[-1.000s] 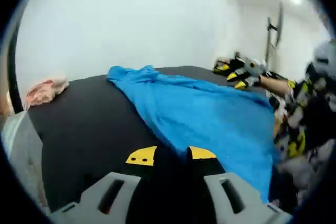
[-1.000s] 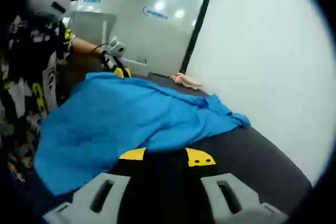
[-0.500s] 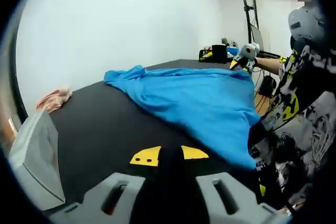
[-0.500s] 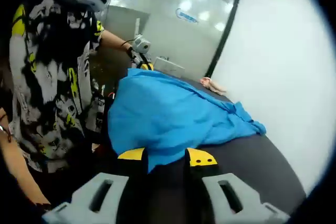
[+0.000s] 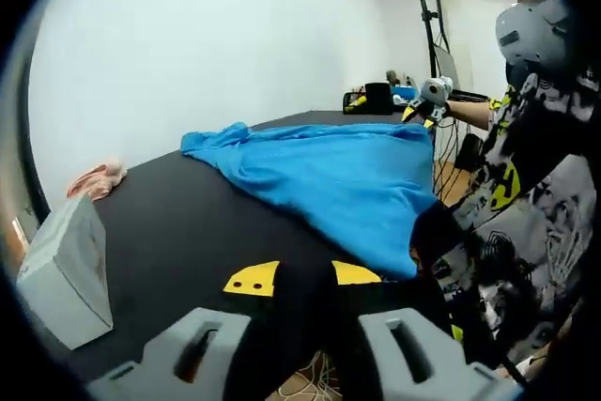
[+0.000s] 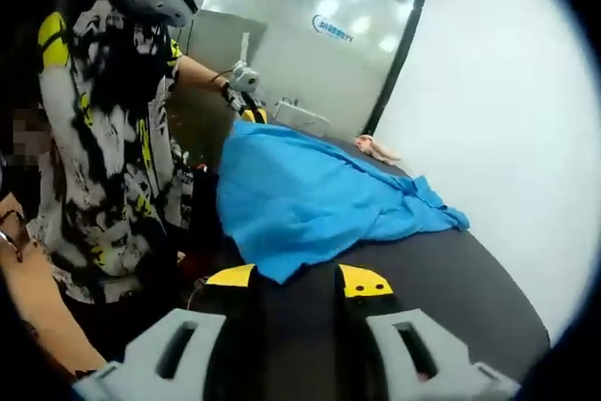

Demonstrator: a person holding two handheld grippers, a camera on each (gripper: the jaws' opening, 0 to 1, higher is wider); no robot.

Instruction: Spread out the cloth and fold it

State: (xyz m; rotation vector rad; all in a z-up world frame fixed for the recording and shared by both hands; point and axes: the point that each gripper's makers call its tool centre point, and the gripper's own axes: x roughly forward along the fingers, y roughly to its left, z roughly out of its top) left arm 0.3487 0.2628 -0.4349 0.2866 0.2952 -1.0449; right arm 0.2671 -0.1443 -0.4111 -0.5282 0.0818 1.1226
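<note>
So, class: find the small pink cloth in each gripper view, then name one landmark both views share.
Left gripper view: the pink cloth lies at the left, on the black table, by the white wall.
Right gripper view: it lies right of centre, at the table's far end.
Shared landmark: the blue cloth spread across the table.

A black table (image 5: 178, 223) bears a grey box (image 5: 58, 271) at its near corner and a pink rag (image 5: 96, 177) at its far edge by the white wall (image 5: 207, 35). Beyond the table stands a glass wall (image 6: 300, 53).
</note>
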